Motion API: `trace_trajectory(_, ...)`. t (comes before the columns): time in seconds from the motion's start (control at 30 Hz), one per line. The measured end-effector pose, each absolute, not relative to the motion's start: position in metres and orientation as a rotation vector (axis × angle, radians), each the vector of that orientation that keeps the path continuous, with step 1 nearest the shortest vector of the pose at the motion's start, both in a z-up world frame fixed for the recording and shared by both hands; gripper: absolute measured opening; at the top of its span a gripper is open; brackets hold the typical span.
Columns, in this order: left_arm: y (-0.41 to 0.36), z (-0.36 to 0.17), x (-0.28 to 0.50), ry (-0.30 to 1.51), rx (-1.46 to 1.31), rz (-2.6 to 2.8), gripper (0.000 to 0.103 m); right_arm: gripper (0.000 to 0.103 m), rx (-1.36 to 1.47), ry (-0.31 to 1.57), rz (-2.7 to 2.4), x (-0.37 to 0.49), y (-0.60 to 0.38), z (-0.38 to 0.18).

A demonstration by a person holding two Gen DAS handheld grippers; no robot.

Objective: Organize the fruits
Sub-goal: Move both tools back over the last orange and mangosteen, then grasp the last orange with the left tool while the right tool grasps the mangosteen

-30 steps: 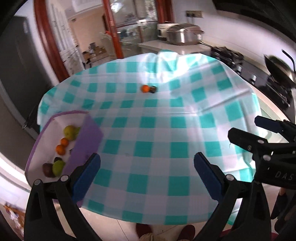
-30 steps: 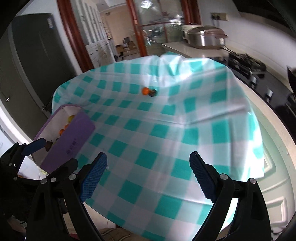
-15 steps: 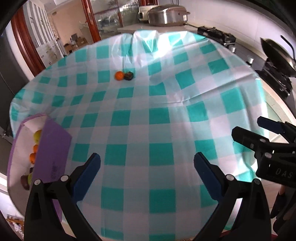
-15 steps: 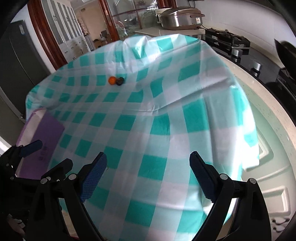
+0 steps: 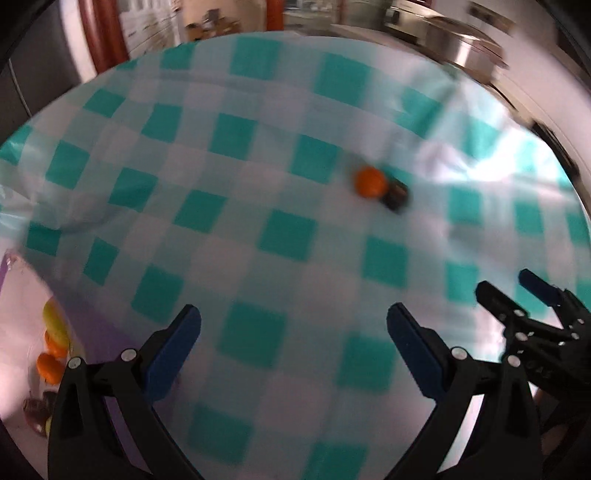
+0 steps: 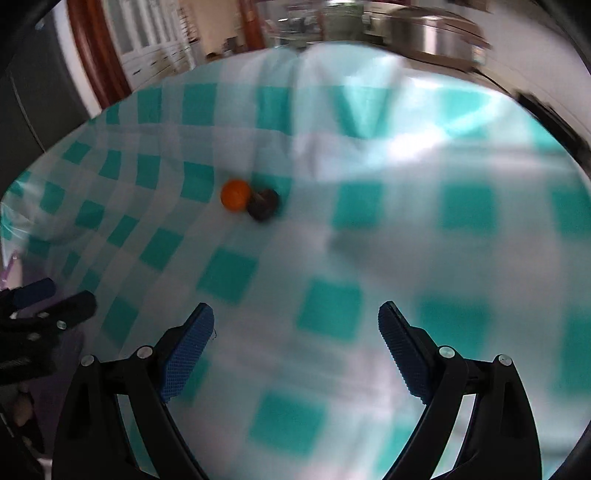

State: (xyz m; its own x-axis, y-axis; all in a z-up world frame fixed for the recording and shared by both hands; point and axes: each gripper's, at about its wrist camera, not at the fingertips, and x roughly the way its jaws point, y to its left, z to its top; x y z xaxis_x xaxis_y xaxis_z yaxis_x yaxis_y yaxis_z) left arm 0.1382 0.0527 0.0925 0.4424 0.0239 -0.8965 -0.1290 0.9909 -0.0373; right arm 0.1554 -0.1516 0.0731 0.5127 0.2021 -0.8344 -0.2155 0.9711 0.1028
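An orange fruit (image 5: 370, 181) lies on the teal-and-white checked tablecloth (image 5: 288, 236), touching a dark fruit (image 5: 396, 194) on its right. Both also show in the right wrist view, the orange fruit (image 6: 235, 194) and the dark fruit (image 6: 263, 204). My left gripper (image 5: 293, 332) is open and empty, well short of them. My right gripper (image 6: 295, 332) is open and empty, also short of them. A purple-rimmed white box (image 5: 22, 332) at the lower left holds several fruits, among them an orange one (image 5: 50, 366) and a yellow-green one (image 5: 53, 319).
The right gripper's fingers (image 5: 532, 306) show at the right edge of the left wrist view. The left gripper's fingers (image 6: 40, 299) show at the left edge of the right wrist view. A steel pot (image 6: 424, 33) stands on the counter beyond the table. Both views are motion-blurred.
Both grippers have moved forward over the table toward the orange and dark fruits, which now look larger and nearer. The box has slid to the left edge of the views. Both stay open.
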Motion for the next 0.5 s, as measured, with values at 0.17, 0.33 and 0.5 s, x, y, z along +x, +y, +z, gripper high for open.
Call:
trace_trajectory(0.17, 0.081, 0.072, 0.183, 1.121, -0.171, 0.126, 0.101, 0.079, -0.112, 1.012, 0.276, 0.225, -0.112, 0.039)
trace_trajectory(0.33, 0.092, 0.051, 0.2, 1.132, -0.24, 0.146, 0.101, 0.067, -0.217, 1.012, 0.285, 0.263, -0.087, 0.01)
trace_trajectory(0.5, 0.083, 0.037, 0.216, 1.123, -0.25, 0.12, 0.101, 0.05, -0.251, 0.947, 0.307, 0.273, -0.073, 0.004)
